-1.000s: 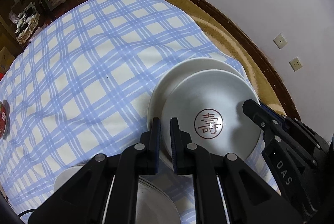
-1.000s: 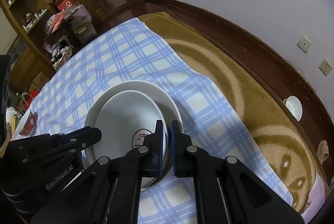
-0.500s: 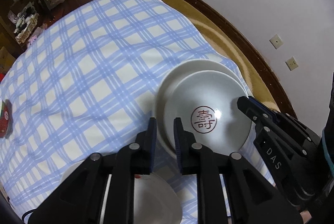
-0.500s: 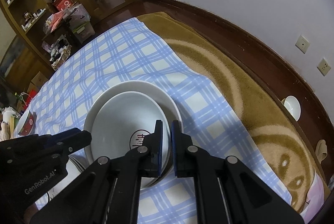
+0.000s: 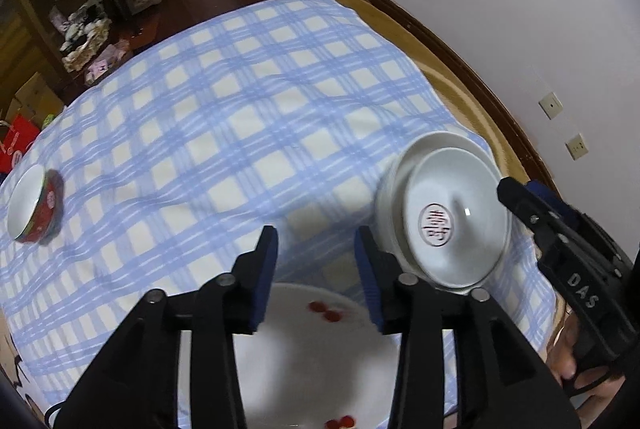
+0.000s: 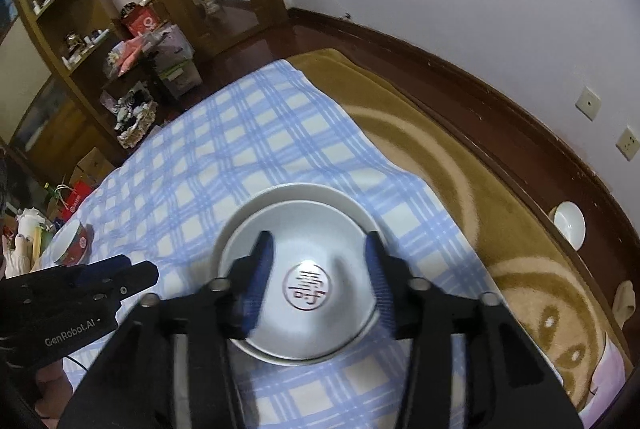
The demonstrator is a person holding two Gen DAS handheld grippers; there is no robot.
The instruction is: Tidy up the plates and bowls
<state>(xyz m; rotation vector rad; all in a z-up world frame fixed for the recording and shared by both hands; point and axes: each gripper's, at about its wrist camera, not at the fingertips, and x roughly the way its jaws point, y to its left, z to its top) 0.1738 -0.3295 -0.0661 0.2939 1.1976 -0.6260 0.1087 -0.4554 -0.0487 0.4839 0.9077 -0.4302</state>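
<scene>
The marked plate (image 6: 304, 285) sits nested in the larger plate (image 6: 316, 191) on the checked cloth (image 5: 224, 117) at the bed's right edge, so the stacking step appears done. Both the left gripper (image 5: 316, 269) and the right gripper (image 6: 318, 277) have their fingers apart, gripping nothing. The next move calls for reaching left to the red bowl (image 5: 34, 205) or the near plate (image 5: 304, 357).

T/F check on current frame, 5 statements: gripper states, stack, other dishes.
1. The left gripper is open and holds nothing. True.
2. The right gripper is shut on the stamped bowl. False: its fingers are spread, gripping nothing.
3. The stamped bowl sits nested in a larger white bowl. True.
4. The red-sided bowl is stacked on the nested pair. False: it lies alone, far off on the checked cloth.
5. A white plate with red marks lies below the left gripper. True.
</scene>
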